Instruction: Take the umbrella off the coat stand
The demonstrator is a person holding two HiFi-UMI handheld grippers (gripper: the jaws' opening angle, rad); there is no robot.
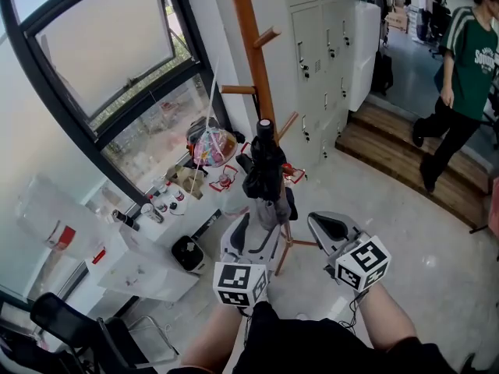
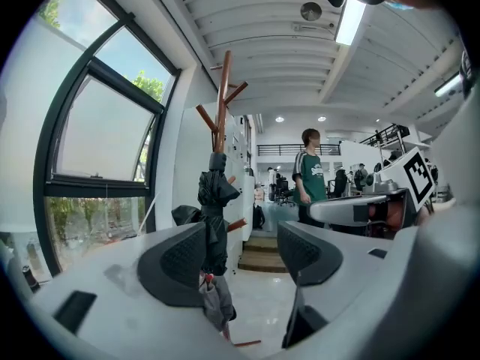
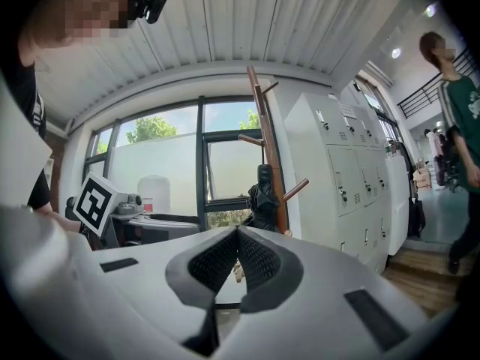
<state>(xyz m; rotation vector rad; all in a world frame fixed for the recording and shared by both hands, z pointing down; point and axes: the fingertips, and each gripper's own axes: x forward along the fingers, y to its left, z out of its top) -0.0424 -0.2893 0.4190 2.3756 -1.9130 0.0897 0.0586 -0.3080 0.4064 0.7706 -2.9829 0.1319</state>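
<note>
1. Umbrella (image 1: 265, 170), black and folded, hangs upright against the pole of the wooden coat stand (image 1: 248, 37), among its lower pegs, with a grey fold at its lower end.
2. Lockers (image 1: 327, 45), white and all shut, line the wall right behind the stand; their contents are hidden from me.
3. A clear bag (image 1: 213, 146) stuffed with colourful items sits at the foot of the window (image 1: 101, 45), left of the stand.
4. Small bottles (image 1: 160, 205) cluster nearer me along the same wall, and a small black bin-like container (image 1: 187, 253) stands below them; I cannot make out what is in it.
5. My left tool (image 2: 241, 238) has its jaws wide apart and points level at the umbrella. In the left gripper view the umbrella shows in the gap, close by the left-hand jaw, and the pads are not pressing on it.
6. My right tool (image 3: 237, 235) has its jaws closed together with nothing between them; it is held just right of the stand's base.
7. The stand's splayed wooden legs (image 1: 292, 244) reach out over the floor between my two tools, and its pole stands directly behind the umbrella.
8. A person in a green shirt (image 1: 468, 61) is on the wooden steps (image 1: 390, 142) at far right, well apart from the stand.
9. A black chair (image 1: 70, 326) sits at the lower left of the head view.
</note>
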